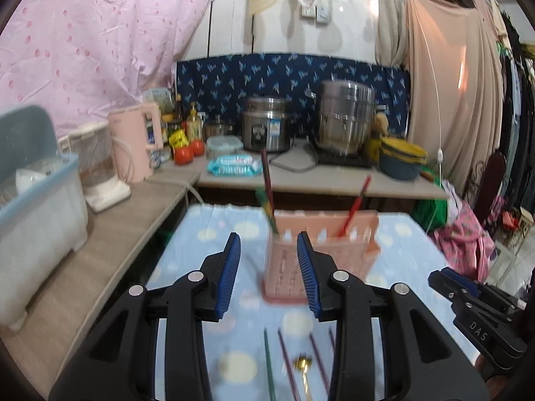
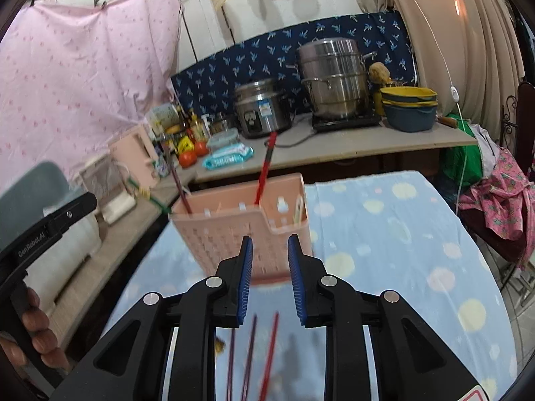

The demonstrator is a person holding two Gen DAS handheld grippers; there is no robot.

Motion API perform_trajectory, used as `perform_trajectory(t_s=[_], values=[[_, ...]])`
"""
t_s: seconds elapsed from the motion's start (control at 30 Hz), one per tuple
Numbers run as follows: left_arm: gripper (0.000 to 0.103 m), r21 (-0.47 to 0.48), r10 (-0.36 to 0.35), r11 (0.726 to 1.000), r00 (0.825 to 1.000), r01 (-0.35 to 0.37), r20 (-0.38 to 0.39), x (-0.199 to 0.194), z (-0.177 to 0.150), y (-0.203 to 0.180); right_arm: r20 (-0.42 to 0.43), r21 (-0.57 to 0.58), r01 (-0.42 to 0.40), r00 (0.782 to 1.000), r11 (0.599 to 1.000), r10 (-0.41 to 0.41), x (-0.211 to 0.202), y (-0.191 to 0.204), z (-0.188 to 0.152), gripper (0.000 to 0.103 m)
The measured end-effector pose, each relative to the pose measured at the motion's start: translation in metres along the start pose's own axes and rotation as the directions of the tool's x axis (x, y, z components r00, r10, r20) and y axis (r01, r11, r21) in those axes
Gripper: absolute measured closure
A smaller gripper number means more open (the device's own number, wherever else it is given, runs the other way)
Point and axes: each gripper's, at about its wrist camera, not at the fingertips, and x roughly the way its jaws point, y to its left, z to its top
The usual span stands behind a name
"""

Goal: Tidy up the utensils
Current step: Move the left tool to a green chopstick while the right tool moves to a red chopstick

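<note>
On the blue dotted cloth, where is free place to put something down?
The cloth is bare to the right of the pink utensil basket, out to the table's right edge, and on a narrower strip left of the basket. The near edge is crowded: loose chopsticks and a gold spoon lie there.

The pink holder [image 2: 240,230] looks like matt plastic full of little holes. The table cover [image 2: 401,254] is soft cloth with pale dots. Both grippers (the left gripper [image 1: 268,250] and the right gripper [image 2: 267,254]) are black plastic with ridged blue pads [image 1: 230,277]. At the counter's back edge, the tall steamer pot [image 2: 331,80] and rice cooker [image 2: 260,107] are shiny metal.
</note>
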Motion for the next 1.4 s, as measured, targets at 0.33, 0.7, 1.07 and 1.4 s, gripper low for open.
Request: perform_trajectory(t_s=[0.33,0.7,1.07,1.4], values=[[0.069,-0.035,0.004,0.999,0.988,-0.010,-0.157,-0.017,-0.082,0.012,-0.079,-0.085,0.084,0.993,0.993,-0.091,-0.038,0.006,-0.078,0.080],[0.069,-0.060,0.009,0.998,0.956,-0.028,-0.294,-0.025,-0.153,0.015,-0.214,-0.058,0.063,0.974,0.996,-0.074,-0.043,0.009,-0.144,0.080],[0.069,-0.060,-0.001,0.998,0.928,-0.023,-0.371,-0.026,-0.194,0.007,-0.285,-0.073,0.042,0.957,0.996,-0.061,-0.036,0.021,-0.177,0.080],[0.069,-0.071,-0.018,0.997,0.916,-0.011,-0.401,-0.024,-0.207,0.005,-0.328,-0.078,0.022,0.943,0.997,-0.046,-0.027,0.026,-0.191,0.080]])
